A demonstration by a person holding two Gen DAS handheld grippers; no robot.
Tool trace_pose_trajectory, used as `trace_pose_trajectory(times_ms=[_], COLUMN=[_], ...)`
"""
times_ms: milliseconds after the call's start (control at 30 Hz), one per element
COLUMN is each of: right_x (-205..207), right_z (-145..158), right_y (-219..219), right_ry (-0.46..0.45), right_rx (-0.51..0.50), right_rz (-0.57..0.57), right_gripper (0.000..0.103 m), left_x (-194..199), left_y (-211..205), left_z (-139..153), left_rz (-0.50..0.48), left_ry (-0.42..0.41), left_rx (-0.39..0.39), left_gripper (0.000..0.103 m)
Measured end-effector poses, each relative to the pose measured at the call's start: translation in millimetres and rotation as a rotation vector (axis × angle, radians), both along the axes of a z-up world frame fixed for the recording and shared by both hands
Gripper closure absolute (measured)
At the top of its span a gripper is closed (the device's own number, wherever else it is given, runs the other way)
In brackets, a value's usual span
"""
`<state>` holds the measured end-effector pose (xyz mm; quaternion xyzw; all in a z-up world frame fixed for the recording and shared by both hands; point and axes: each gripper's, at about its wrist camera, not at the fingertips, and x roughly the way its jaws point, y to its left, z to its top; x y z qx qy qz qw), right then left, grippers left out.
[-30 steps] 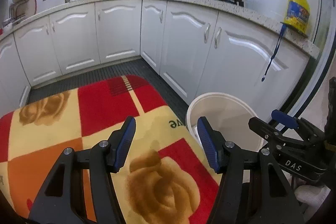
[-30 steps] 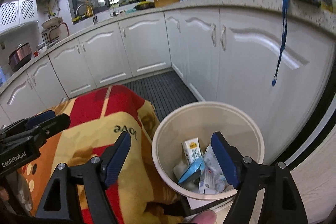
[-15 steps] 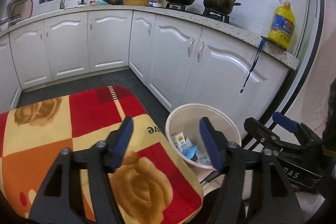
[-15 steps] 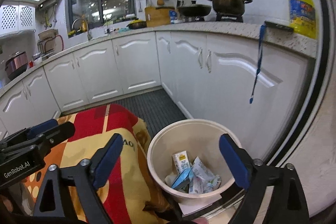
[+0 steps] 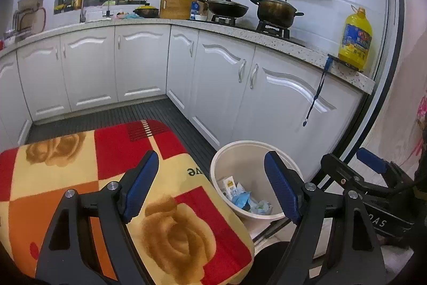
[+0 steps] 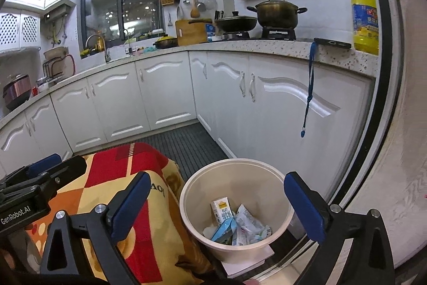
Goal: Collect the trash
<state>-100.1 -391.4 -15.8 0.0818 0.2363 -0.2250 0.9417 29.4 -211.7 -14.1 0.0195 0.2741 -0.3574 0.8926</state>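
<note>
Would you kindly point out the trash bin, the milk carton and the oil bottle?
trash bin [image 6: 256, 164], right wrist view, far rim.
milk carton [image 6: 221, 210], right wrist view, front face.
oil bottle [image 5: 356, 40], left wrist view, blue label.

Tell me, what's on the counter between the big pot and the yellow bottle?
In the right wrist view, a dark phone with a hanging blue strap lies between the pot and the yellow oil bottle.

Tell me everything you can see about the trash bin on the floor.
The trash bin is a round, cream-coloured, open-topped bucket that looks like plastic, standing upright on the floor beside the white cabinets. It rests on something flat and white. The patterned blanket lies close against its side. Inside are a small milk carton, a blue wrapper and crumpled packaging, filling only the bottom. Neither hand-held gripper touches it.
</note>
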Motion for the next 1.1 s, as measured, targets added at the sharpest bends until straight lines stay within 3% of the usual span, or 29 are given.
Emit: trace_pose_trajectory(times_ms=[1100], right_x=[-19], right_z=[10], right_y=[5], right_ry=[-0.038], right_rx=[-0.020], right_rz=[-0.042], right_gripper=[0.002], left_x=[-15], left_y=[-3], left_z=[4], left_rz=[-0.014], left_ry=[-0.046], left_rx=[0.012], left_gripper=[0.022])
